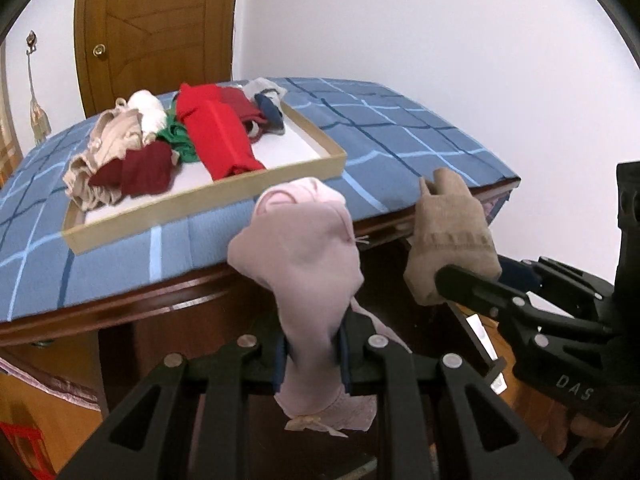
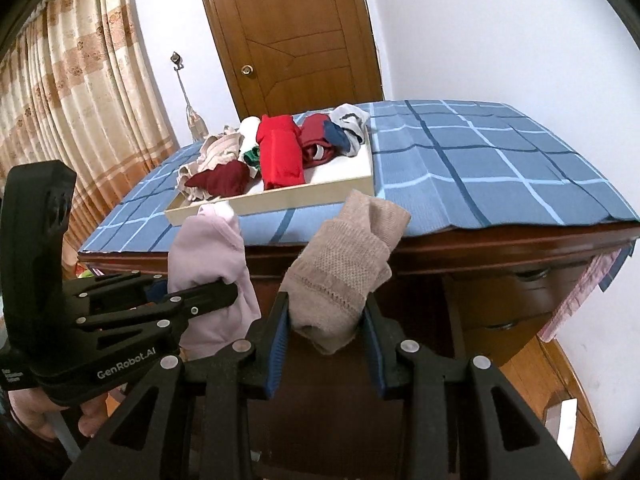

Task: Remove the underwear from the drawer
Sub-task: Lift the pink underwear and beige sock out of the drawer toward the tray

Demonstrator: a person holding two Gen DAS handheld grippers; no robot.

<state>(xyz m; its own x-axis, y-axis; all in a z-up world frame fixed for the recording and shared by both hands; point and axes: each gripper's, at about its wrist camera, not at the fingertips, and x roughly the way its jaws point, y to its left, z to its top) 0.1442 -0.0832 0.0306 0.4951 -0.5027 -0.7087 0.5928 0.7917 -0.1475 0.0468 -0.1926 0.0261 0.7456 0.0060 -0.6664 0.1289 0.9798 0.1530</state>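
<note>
Left wrist: left gripper (image 1: 314,354) jaws clamp pink underwear (image 1: 304,248); right gripper (image 2: 326,320) clamps beige underwear (image 2: 344,268).

"DAS" stood in pale letters on the right gripper (image 1: 456,280). "GenRobot.AI" stood on the left gripper (image 2: 224,292). Its smaller side label was too blurred to read.

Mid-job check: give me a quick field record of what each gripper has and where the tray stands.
left gripper: shut on pink underwear, held in front of the dresser
right gripper: shut on beige underwear, held beside the pink one
tray: on the blue checked cloth atop the dresser
tray contents: heap of garments, red, dark red, green, white, beige, navy
behind: wooden door, shut
</note>
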